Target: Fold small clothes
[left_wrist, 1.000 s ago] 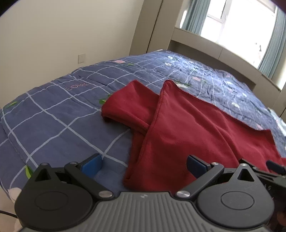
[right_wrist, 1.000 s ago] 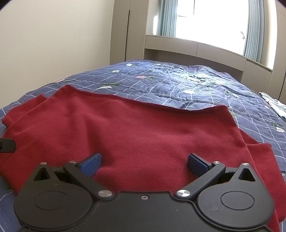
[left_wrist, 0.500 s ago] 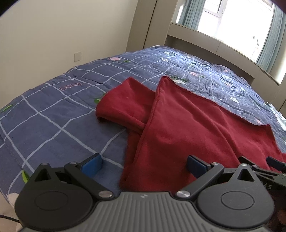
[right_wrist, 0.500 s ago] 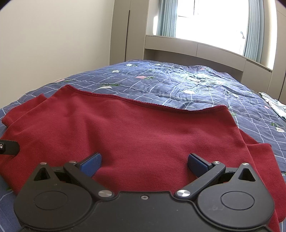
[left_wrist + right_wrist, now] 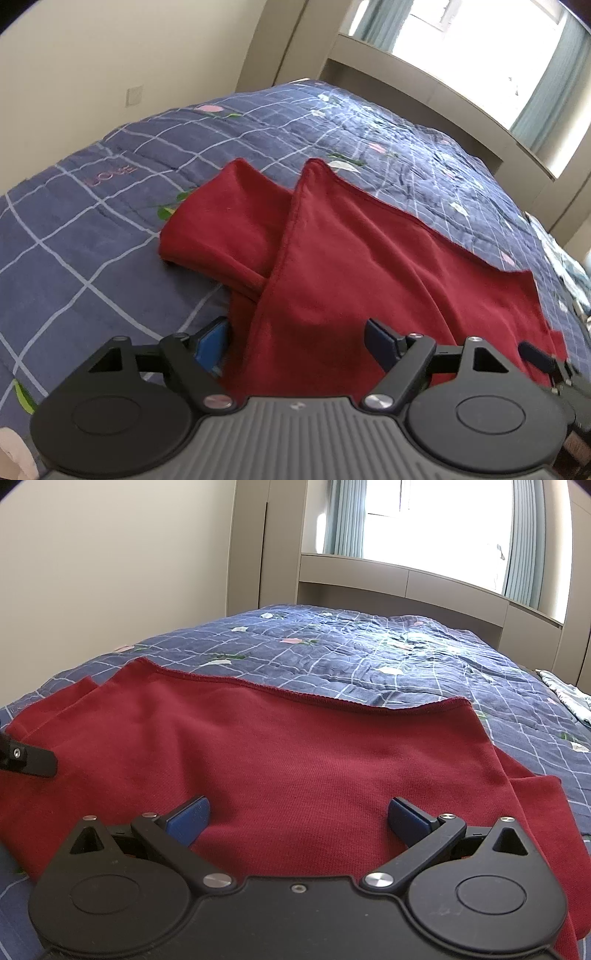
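A dark red garment (image 5: pixel 295 760) lies spread flat on a bed's blue checked quilt (image 5: pixel 92 229), one sleeve (image 5: pixel 225 221) folded out beside its body. At the garment's near left edge the left gripper (image 5: pixel 295 339) is closing, blue fingers (image 5: pixel 212 341) either side of a raised fold of red cloth, not yet pressing it. Over the garment's near middle the right gripper (image 5: pixel 297 818) hovers, fingers (image 5: pixel 188 818) spread wide, holding nothing. To fold well, the left should likely pinch only the edge layers, clear of the quilt beneath, while the right takes a matching hold before both lift together
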Available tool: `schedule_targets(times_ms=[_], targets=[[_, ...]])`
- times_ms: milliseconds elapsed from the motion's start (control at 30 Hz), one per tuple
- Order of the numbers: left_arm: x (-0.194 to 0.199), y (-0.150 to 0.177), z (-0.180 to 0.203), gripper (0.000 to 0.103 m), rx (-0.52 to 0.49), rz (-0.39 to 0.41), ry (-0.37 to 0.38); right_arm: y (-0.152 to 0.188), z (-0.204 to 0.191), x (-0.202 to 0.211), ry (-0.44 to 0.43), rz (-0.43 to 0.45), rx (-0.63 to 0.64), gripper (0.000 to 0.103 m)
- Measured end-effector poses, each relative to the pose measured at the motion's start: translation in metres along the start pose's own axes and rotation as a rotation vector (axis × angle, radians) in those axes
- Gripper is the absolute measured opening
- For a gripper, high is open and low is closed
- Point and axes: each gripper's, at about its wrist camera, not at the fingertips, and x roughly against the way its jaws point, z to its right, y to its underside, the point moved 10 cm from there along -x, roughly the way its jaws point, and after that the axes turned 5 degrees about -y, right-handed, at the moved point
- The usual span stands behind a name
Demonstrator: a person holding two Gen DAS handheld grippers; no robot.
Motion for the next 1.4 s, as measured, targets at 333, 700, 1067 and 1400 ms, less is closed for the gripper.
schedule_targets(times_ms=[333,700,1067,1400], targets=[[-0.010,-0.013,-0.016,0.062,0.111,-0.015,0.010,0.000,0.000,0.000,0.000,0.000,0.000,0.103],[-0.017,-0.019,-0.017,0.050,0.232,-0.030,0.103,-0.006,0.006,0.008,-0.036,0.022,-0.055,0.102],[0.007,-0.043,0.027,0.013,0.084,0.094,0.101,0.004,0.062,0.064,-0.013,0.048,-0.104,0.103],[0.061,-0.052,0.201,0.011,-0.379,0.192,0.271,0.017,0.142,0.133,0.136,0.162,-0.235,0.103]])
